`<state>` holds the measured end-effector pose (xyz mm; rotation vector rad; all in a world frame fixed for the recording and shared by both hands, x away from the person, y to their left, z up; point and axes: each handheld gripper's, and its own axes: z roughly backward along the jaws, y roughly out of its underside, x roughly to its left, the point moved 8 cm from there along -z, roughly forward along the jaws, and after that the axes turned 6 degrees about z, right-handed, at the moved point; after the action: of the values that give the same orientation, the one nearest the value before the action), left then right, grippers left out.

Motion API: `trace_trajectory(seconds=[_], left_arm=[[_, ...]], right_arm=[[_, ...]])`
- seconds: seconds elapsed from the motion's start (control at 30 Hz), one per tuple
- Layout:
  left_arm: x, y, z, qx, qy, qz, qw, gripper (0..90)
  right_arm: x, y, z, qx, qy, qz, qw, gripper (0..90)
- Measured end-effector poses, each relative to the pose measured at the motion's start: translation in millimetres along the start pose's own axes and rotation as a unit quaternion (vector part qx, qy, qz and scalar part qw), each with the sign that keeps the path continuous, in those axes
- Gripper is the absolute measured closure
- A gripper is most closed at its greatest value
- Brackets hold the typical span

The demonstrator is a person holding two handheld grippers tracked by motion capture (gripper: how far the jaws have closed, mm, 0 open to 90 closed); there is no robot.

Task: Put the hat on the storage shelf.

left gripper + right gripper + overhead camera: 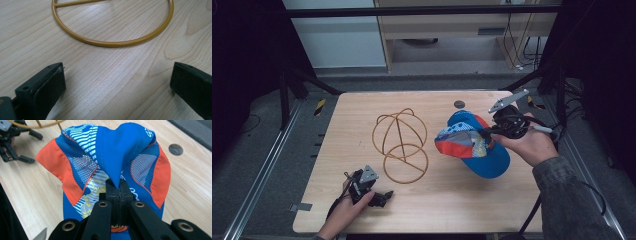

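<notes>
A blue and orange cap (473, 144) with mesh panels hangs lifted over the right side of the wooden table (442, 200). My right gripper (490, 133) is shut on a fold of its blue cloth; in the right gripper view the cap (112, 160) bunches up from the pinched jaws (117, 192). A gold wire hat stand (400, 143) sits at the table's middle. My left gripper (384, 196) rests near the front left, open, with its fingertips (47, 85) wide apart above bare wood and the stand's base ring (112, 42) just beyond.
A round grommet hole (459, 104) lies near the table's far edge, behind the cap. Metal frame rails (259, 175) run along the left side. Cables and cabinet furniture (512, 45) stand on the floor beyond the table.
</notes>
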<state>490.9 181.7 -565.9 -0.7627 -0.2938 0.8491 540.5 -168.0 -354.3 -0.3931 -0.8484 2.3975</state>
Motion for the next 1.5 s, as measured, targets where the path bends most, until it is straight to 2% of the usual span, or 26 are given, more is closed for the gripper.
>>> trace_trajectory(seconds=[0.3,0.67,0.93,1.5], left_arm=[[0.0,0.0,0.1,0.000,0.000,0.000,1.0000,0.0],[0.0,0.1,0.3,0.002,0.000,0.000,1.0000,0.0],[0.2,0.1,0.2,0.002,0.001,-0.001,1.0000,0.0],[0.2,0.0,0.1,0.002,0.001,-0.001,1.0000,0.0]], right_arm=[[-0.7,-13.9,7.5,-0.021,0.010,0.006,0.9997,90.0],[-0.4,-45.1,23.9,-0.037,0.027,0.020,0.9987,89.9],[4.3,-66.6,34.2,-0.062,0.034,0.029,0.9971,90.0],[16.4,-107.0,44.9,-0.090,0.041,0.055,0.9936,90.0]])
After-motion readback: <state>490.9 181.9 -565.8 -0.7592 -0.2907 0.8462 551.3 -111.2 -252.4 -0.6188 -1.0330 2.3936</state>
